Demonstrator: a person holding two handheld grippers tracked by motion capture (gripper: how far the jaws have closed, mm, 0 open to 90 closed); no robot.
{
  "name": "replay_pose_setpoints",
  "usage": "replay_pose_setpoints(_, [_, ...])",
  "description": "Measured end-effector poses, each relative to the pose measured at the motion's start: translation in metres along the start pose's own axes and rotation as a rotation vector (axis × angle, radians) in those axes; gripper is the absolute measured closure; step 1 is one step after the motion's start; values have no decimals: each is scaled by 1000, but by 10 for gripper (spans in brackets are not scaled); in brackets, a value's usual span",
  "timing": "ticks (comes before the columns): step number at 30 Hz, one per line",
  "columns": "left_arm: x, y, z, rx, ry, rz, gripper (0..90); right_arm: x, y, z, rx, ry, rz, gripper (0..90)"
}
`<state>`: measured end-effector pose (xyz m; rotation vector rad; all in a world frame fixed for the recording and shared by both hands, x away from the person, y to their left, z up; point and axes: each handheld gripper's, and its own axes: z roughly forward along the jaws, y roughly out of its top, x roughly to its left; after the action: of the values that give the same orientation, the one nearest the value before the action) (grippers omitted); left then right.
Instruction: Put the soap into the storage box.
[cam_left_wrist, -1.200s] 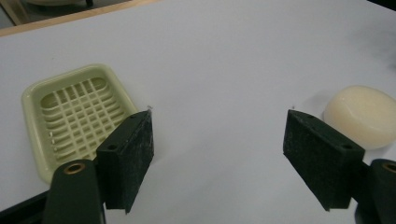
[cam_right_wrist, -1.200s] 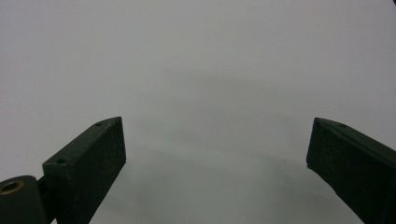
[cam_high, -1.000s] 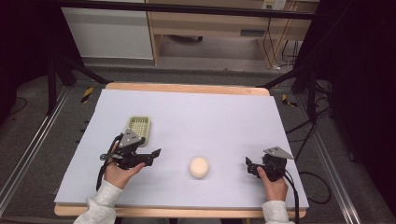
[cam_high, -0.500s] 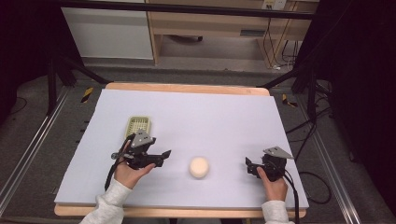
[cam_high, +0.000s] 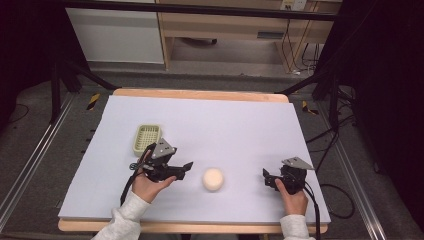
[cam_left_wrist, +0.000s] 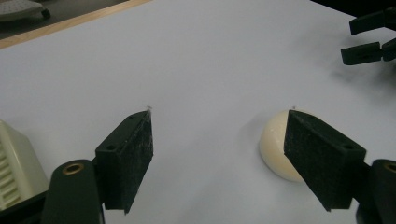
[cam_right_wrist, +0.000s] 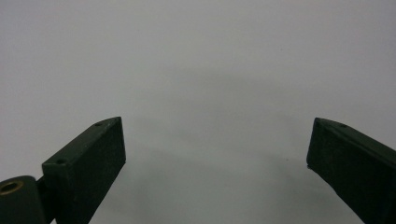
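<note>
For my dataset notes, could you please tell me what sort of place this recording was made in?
Probably a lab recording station: a wooden-edged table under a white sheet, black frame legs standing around it, and loose cables on the grey floor beside it.

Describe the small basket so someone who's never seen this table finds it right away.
Start at the white table and look to its left half, just beyond the left gripper. There sits the basket, a small pale yellow-green rectangular tray with slotted walls. The only other loose thing, the cream ball, is round and smooth, lying between the two grippers.
</note>
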<state>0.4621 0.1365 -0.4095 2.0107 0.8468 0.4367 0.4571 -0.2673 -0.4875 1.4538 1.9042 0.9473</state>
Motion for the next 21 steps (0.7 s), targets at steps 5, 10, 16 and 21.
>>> replay_pose_setpoints(5, [-6,1,5,7,-9,8,236,1,0,0,-3,1,4,49])
replay_pose_setpoints(10, [-12,1,11,13,-22,13,233,1,0,0,0,2,0,49])
replay_pose_setpoints(16, [-20,2,16,19,-38,16,230,1,0,0,-2,2,0,49])
replay_pose_setpoints(21, [-25,1,21,27,-49,26,225,1,0,0,1,-1,-3,49])
